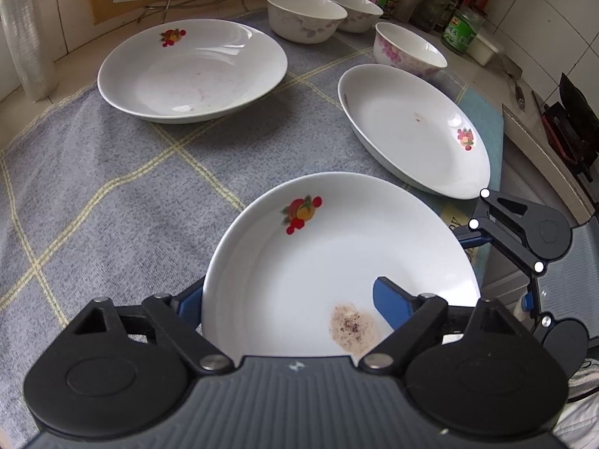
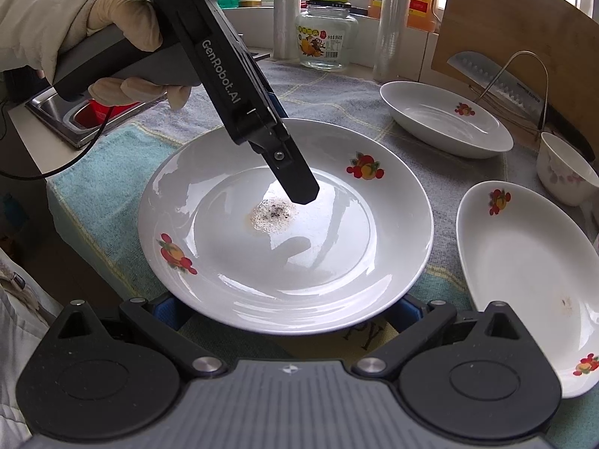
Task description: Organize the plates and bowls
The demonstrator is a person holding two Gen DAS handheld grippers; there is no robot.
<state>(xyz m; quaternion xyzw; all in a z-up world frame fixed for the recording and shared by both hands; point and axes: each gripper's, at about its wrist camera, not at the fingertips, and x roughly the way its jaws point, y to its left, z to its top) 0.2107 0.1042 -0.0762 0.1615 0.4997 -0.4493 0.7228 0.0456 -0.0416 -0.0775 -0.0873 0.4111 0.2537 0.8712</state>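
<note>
Straddling the near rim of the soiled plate (image 1: 337,262), the left gripper (image 1: 295,299) is seen with one blue finger (image 1: 391,305) inside the dish and the other beneath it; actual pad contact cannot be told. Only the right wrist view shows the gloved hand (image 2: 112,37) and both fruit decals. The right gripper (image 2: 288,308) is held wide under that plate's edge, on the checked cloth (image 1: 112,187). Three bowls (image 1: 305,15) are shown only by the left view.
</note>
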